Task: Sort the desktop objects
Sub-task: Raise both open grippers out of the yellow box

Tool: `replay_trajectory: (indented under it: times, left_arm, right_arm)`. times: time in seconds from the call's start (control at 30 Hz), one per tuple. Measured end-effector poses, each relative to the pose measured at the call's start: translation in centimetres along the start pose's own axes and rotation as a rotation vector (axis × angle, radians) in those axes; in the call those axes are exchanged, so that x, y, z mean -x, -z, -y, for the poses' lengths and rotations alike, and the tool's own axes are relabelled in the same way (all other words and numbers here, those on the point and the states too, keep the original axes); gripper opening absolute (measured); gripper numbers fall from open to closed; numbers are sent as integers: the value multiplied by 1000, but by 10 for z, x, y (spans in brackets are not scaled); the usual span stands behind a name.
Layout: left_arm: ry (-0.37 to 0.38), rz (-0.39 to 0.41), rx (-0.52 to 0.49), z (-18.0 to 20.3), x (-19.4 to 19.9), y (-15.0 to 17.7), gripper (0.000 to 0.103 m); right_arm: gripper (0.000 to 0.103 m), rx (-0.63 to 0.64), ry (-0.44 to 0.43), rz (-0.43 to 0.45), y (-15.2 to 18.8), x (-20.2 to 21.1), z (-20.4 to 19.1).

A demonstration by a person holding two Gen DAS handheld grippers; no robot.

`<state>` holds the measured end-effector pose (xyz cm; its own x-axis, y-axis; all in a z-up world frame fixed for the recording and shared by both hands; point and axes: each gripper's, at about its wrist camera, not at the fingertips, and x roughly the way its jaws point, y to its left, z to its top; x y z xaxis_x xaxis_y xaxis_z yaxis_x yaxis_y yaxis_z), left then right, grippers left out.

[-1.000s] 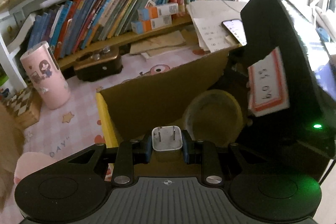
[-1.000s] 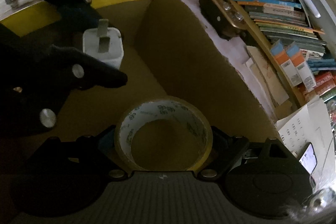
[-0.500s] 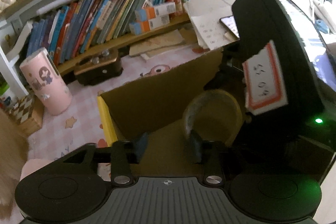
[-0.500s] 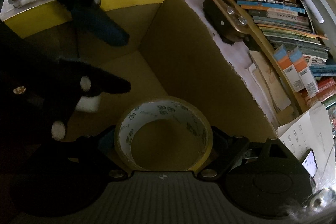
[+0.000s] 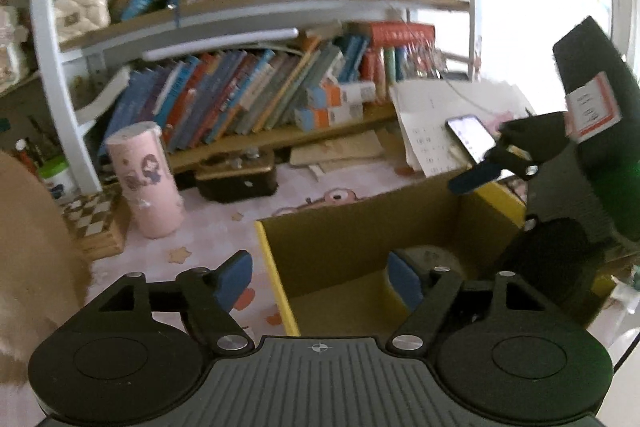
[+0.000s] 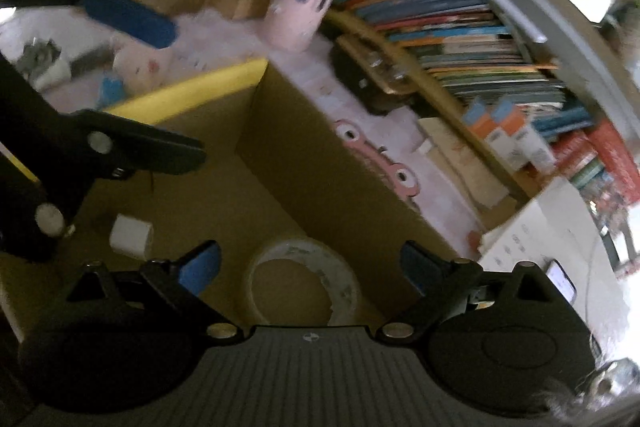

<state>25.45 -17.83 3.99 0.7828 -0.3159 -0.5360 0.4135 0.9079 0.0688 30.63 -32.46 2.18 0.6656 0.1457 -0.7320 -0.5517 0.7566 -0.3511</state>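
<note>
Right wrist view: tape (image 6: 306, 277) and plug (image 6: 131, 236) lie in the box (image 6: 320, 183), below both empty, wide-open tongs (image 6: 310, 267), right nearer the tape.

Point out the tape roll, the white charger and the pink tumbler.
tape roll (image 6: 306, 281): right wrist view, on its upper rim.
white charger (image 6: 131, 236): right wrist view, on its white body.
pink tumbler (image 5: 146, 179): left wrist view, on its printed side.

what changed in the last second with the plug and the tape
Both were let go. The left gripper dropped the plug into the box half a second ago and has pulled up, open. The right gripper released the tape, which now lies on the box floor, and lifted. The box stayed put.
</note>
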Motion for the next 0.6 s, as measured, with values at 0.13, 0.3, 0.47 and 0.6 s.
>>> replay_trajectory:
  times: [0.13,0.3,0.47,0.6]
  left_arm:
    - [-9,45,20,-5,21,5,84]
    - [-32,91,39,-14,44,13,87]
    - [-56,119,63,-30,64,24,91]
    - [-60,113,89,-43,78,37,91]
  right_arm:
    - [97,-115,68,55,5,28,-1]
    - [97,-300,151,125,18,63,-5]
    - [97,-496,246,176,35,89,-17]
    - [98,-600,316,198,46,102,-34]
